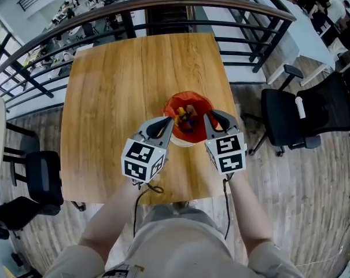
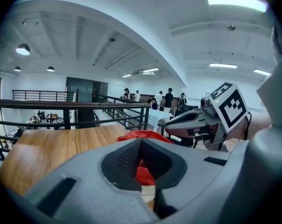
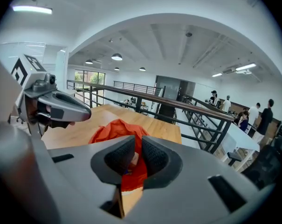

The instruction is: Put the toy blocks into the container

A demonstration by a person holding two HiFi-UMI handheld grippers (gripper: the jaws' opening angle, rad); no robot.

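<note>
The container (image 1: 183, 143) is a round pale tub lined with an orange-red bag (image 1: 172, 106) whose edge folds out over the rim. In it lie the blocks (image 1: 187, 119) – a small heap of yellow, red and dark pieces, too small to tell one from another. It stands upright with its mouth facing up, so its long axis is vertical (being round, it points no particular way across the wood). The blocks lie jumbled, with no common direction to be made out.

It sits on the tabletop (image 1: 117, 86) near the front edge, right of the middle and well clear of the far corners.

The grippers flank it, both angled inward and a little down. The left gripper (image 1: 169, 121) is just beside the rim on the left, its jaw tips clenched together on nothing. The right gripper (image 1: 209, 118) is just beside the rim on the right – its jaws are almost together, a thin slit between them, grasping nothing; the bag shows through the slit.

A dark railing (image 1: 163, 4) curves past the far edge. A black chair (image 1: 296, 117) stands off the right edge, another (image 1: 44, 178) off the left front corner.
</note>
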